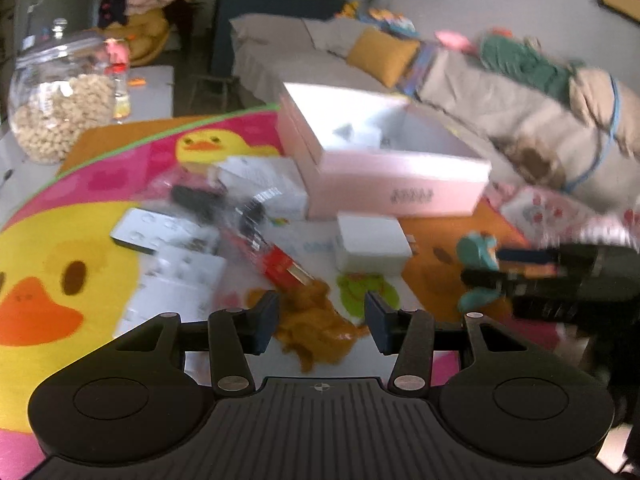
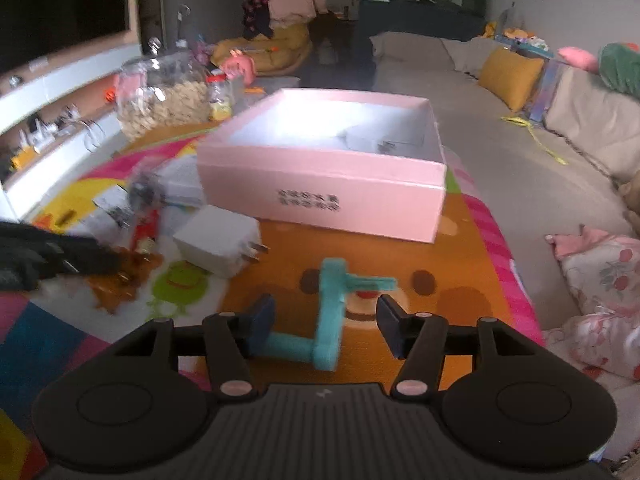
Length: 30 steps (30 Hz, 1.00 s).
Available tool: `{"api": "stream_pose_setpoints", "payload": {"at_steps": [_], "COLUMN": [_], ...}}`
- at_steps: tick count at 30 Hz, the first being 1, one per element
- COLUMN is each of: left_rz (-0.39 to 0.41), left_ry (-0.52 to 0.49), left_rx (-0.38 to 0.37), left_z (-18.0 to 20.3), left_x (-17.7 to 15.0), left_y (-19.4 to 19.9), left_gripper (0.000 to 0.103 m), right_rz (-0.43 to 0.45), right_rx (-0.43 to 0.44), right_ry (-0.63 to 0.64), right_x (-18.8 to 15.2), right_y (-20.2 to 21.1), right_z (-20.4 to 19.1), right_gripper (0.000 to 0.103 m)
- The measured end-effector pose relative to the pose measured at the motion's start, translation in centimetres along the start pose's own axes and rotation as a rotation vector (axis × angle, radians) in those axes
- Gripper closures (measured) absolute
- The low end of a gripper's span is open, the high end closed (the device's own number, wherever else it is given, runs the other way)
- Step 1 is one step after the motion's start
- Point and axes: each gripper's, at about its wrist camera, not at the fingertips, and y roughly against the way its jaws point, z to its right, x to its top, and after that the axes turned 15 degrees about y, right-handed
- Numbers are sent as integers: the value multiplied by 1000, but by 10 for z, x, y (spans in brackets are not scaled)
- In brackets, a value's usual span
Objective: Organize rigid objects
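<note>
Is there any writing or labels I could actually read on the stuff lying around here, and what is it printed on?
No text here can be read.
Pink box: two short rows of dark print on its front wall, too blurred to read.
Flat white cards and the plastic-wrapped packets: small print and marks, too blurred.
White charger: no marking visible.

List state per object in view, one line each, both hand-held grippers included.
pink box: lid off, upright on the mat, something white inside.
white charger: on the mat, prongs sideways.
teal clip: on the mat between the right jaws, not pressed.
glass jar: lid on, partly full.
left hand-held gripper: open, nothing held.
right hand-held gripper: open.
</note>
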Motion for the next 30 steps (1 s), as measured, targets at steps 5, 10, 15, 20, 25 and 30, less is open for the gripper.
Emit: {"api": "stream_pose_setpoints", "payload": {"at_steps": [5, 10, 15, 20, 25, 30], "left_rz": [-4, -10, 3, 12, 14, 25], "left_ry": [-29, -39, -66, -42, -52, -68], "left_rx": [-15, 2, -10, -22, -15, -4], "left_z": [-1, -12, -14, -17, -15, -11], "left_x": [-8, -10, -15, -15, -15, -18], "left_y": [-5, -4, -1, -1, -2, 0], "left_gripper": [43, 46, 46, 46, 46, 47], "right_rz": [64, 8, -60, -71, -50, 10], "right_rx": [38, 169, 224, 172, 157, 99], "right_ry": [51, 25, 54, 104, 107, 102], "right_x": [22, 54, 72, 66, 51, 33], "right_y": [3, -29, -67, -75, -47, -3], "right_z": [-12, -17, -37, -50, -48, -32], "right_gripper": [38, 38, 32, 37, 37, 37]}}
